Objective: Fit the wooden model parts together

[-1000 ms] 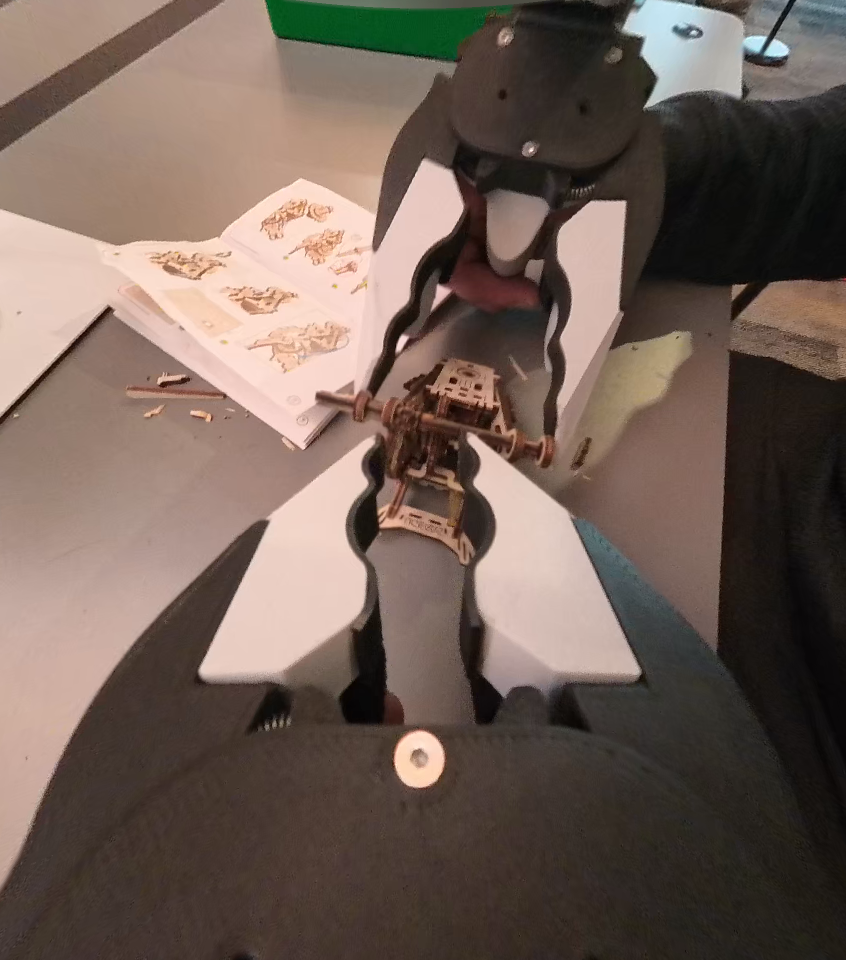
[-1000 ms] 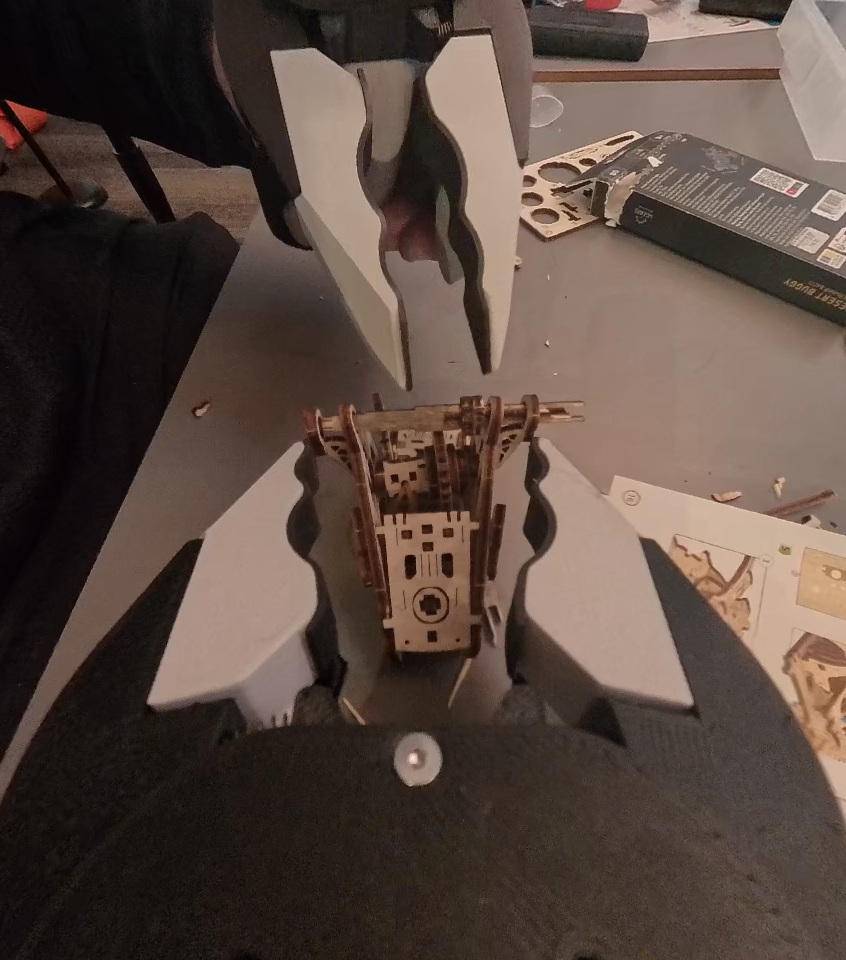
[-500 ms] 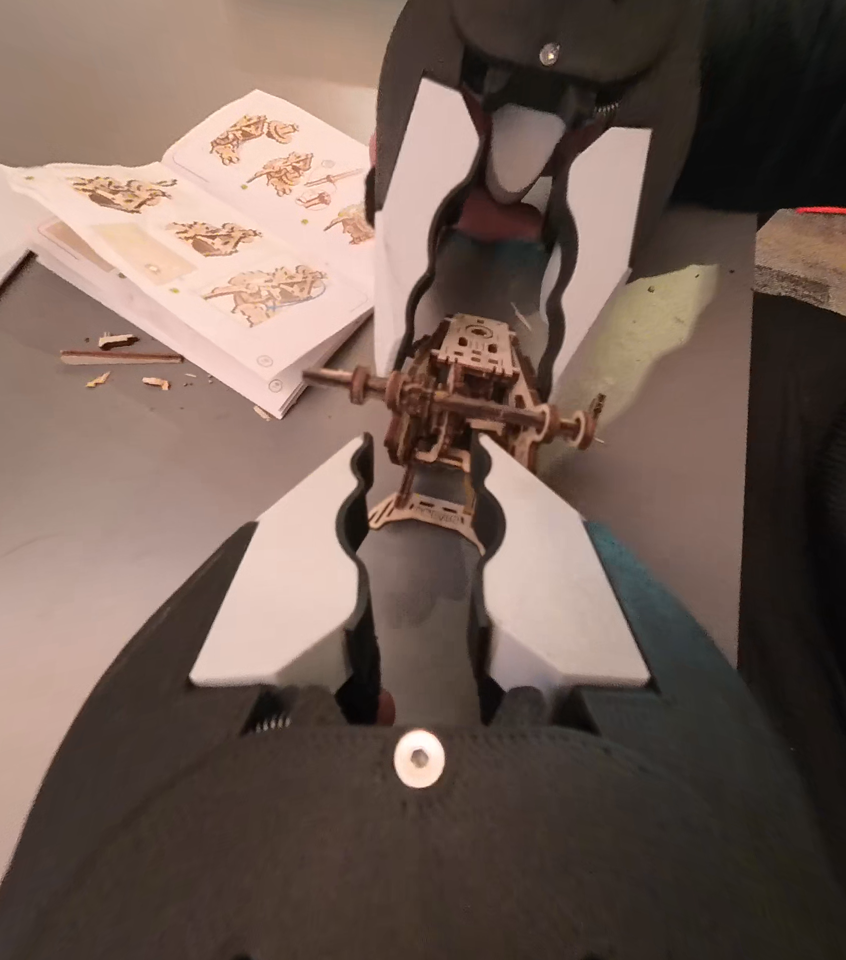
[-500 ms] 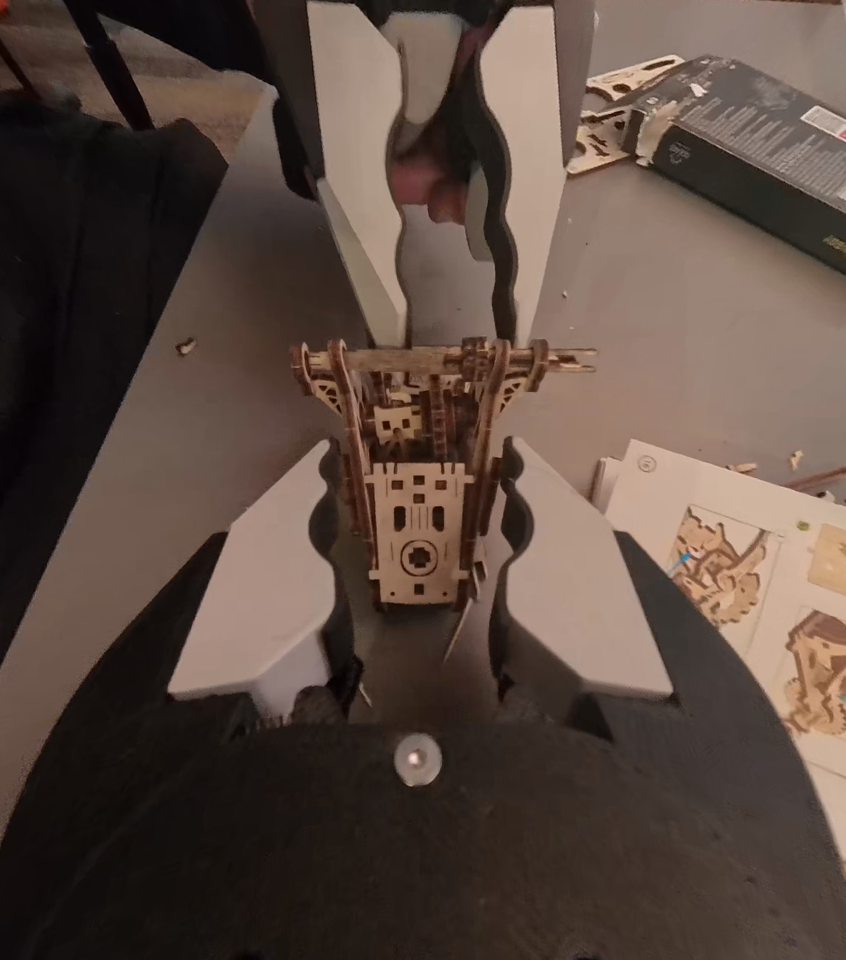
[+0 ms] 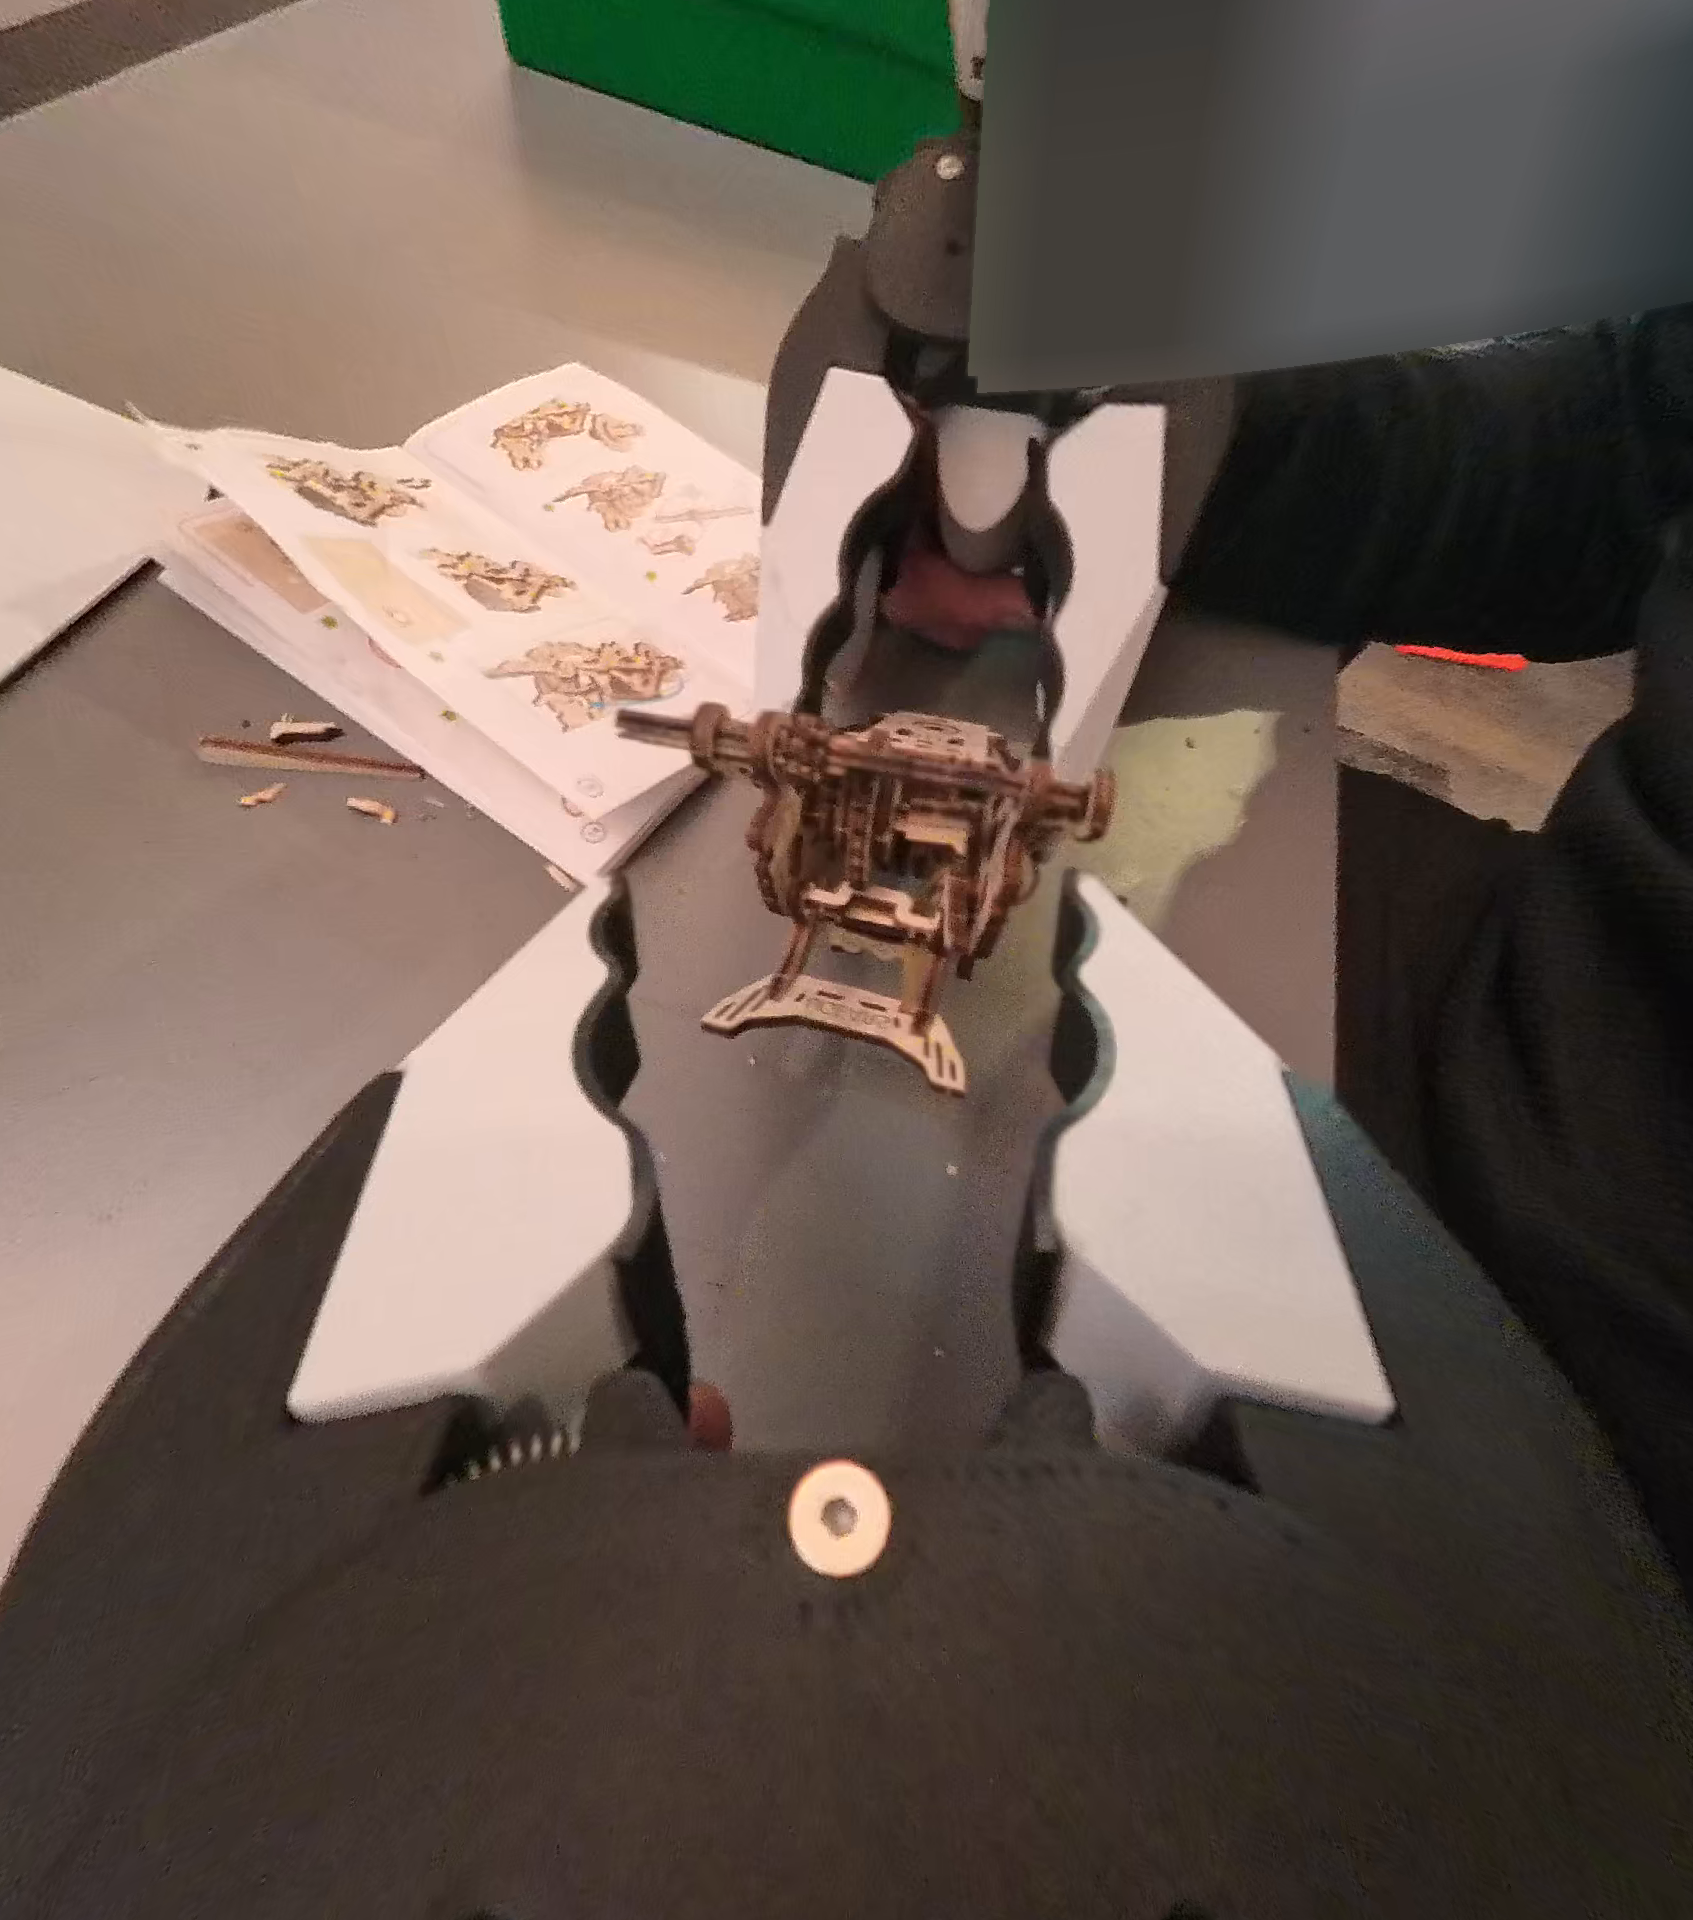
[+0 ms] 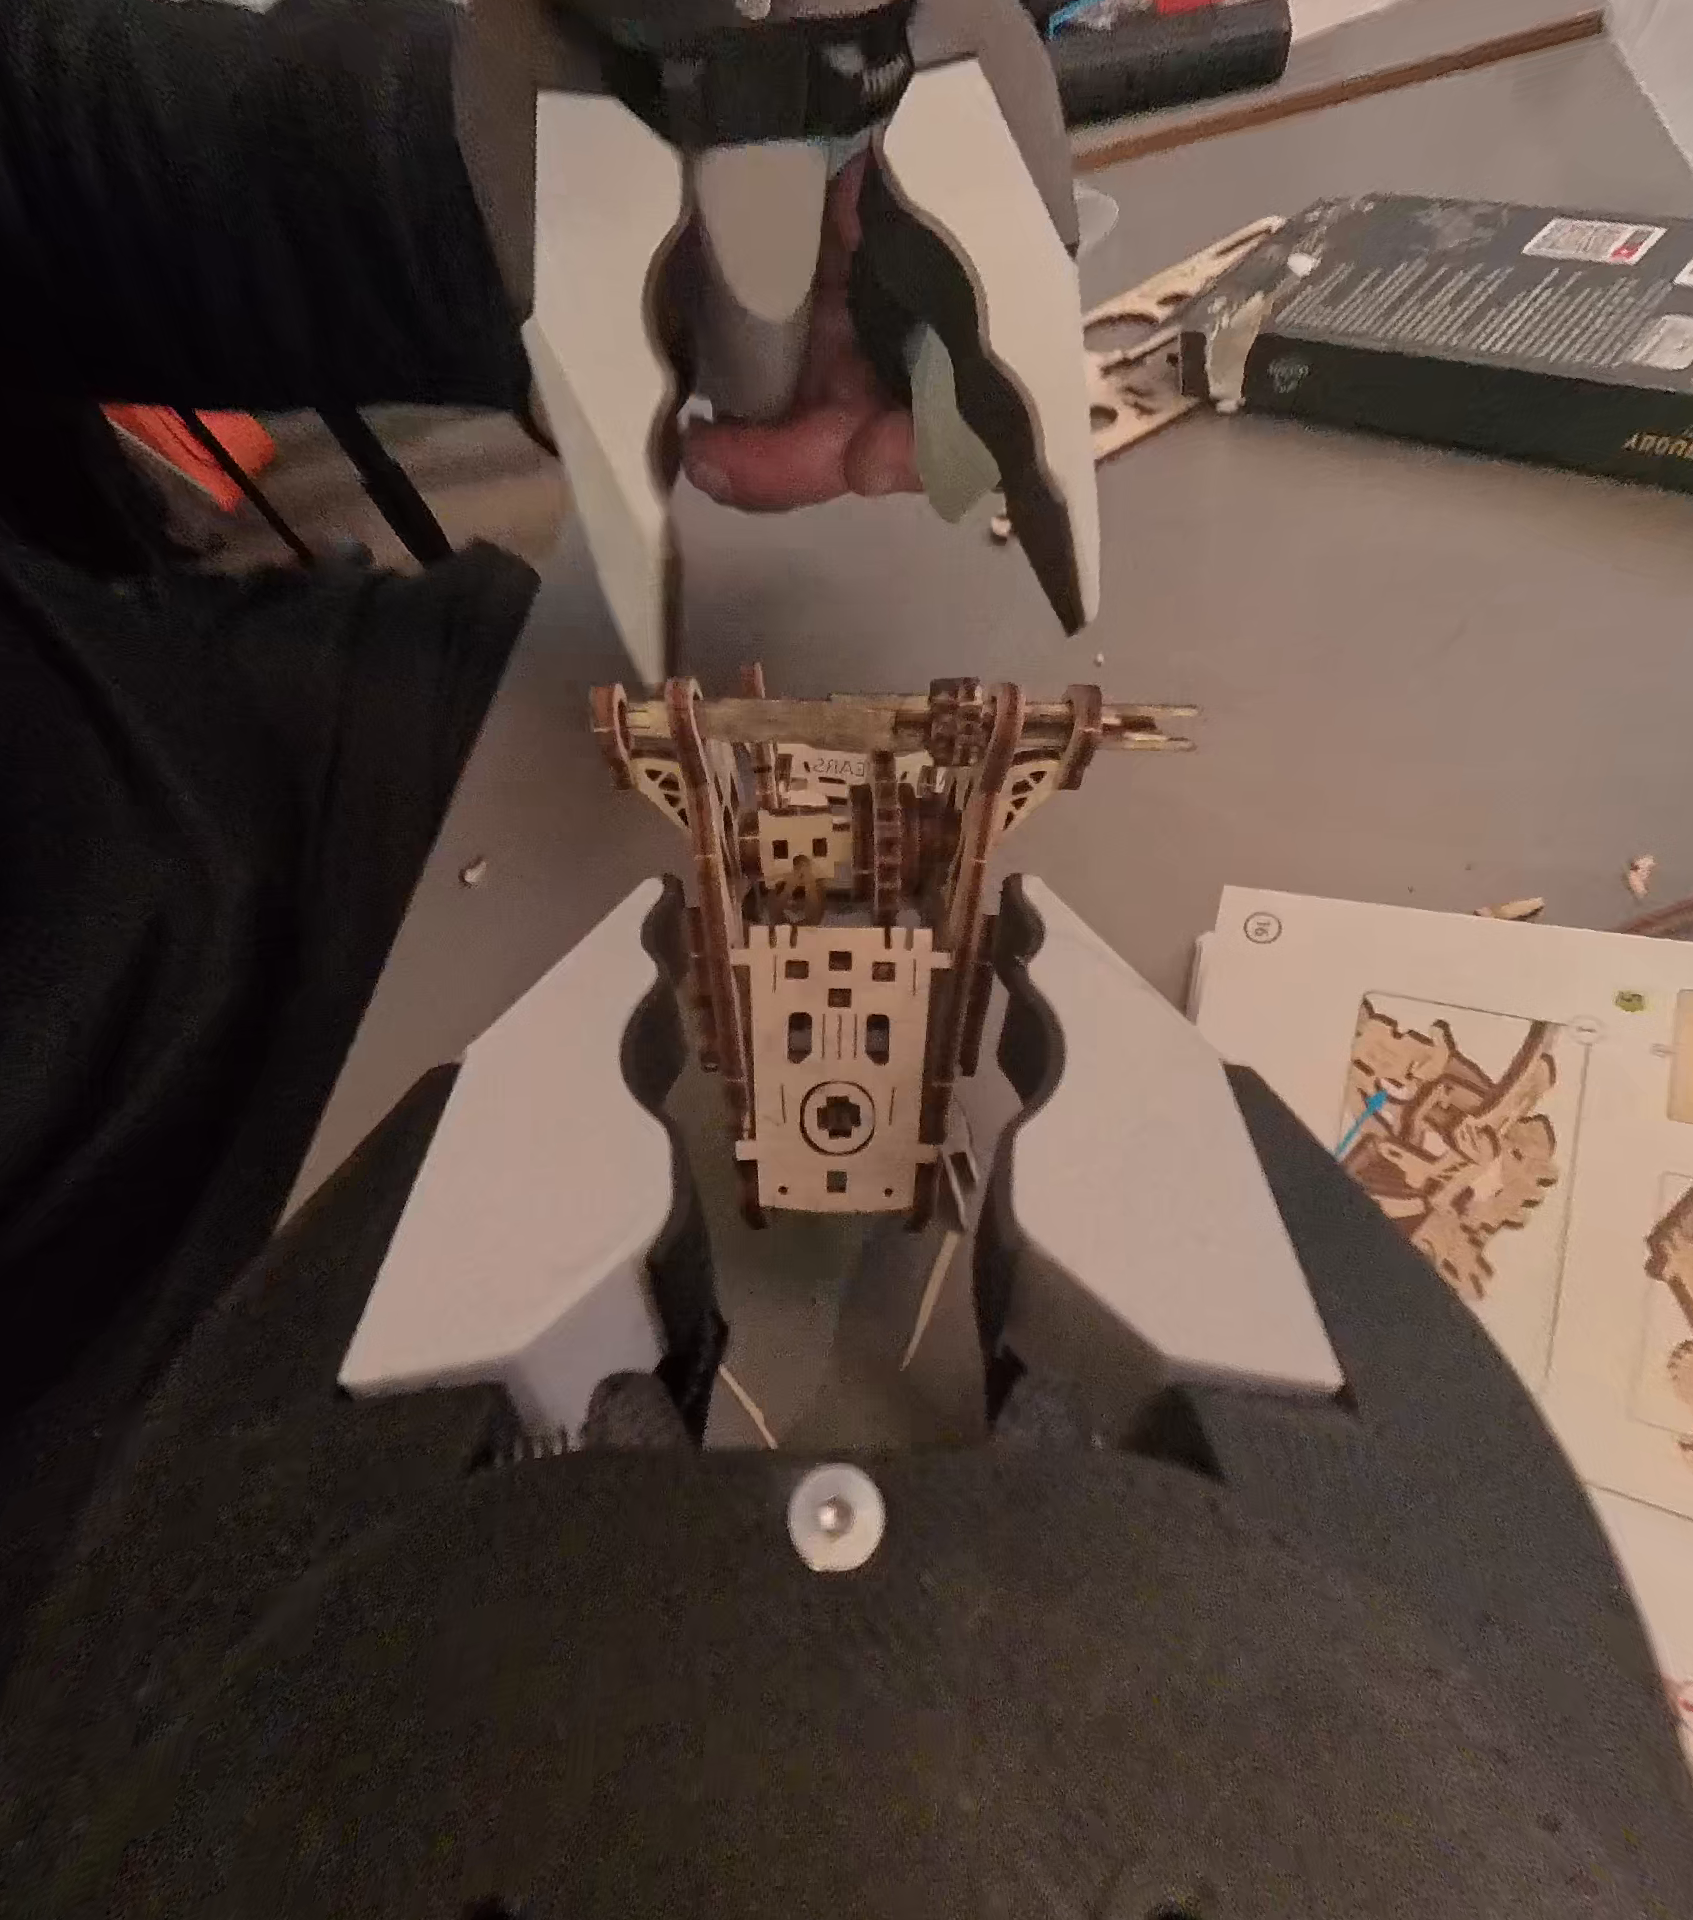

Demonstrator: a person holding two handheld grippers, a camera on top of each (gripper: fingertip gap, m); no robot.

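Here the right gripper (image 6: 837, 997) clamps the wooden model chassis (image 6: 837, 1049) by its side frames, its fingers pressed on both flanks, lifting it clear of the worktop (image 6: 1341, 644) so the axle end faces outward, probably for fitting. The left gripper (image 5: 842, 987) stands wide open around that end, touching nothing.

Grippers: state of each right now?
Left tool: open, pads clear of the wooden model.
Right tool: closed on the wooden model, pads against its sides.
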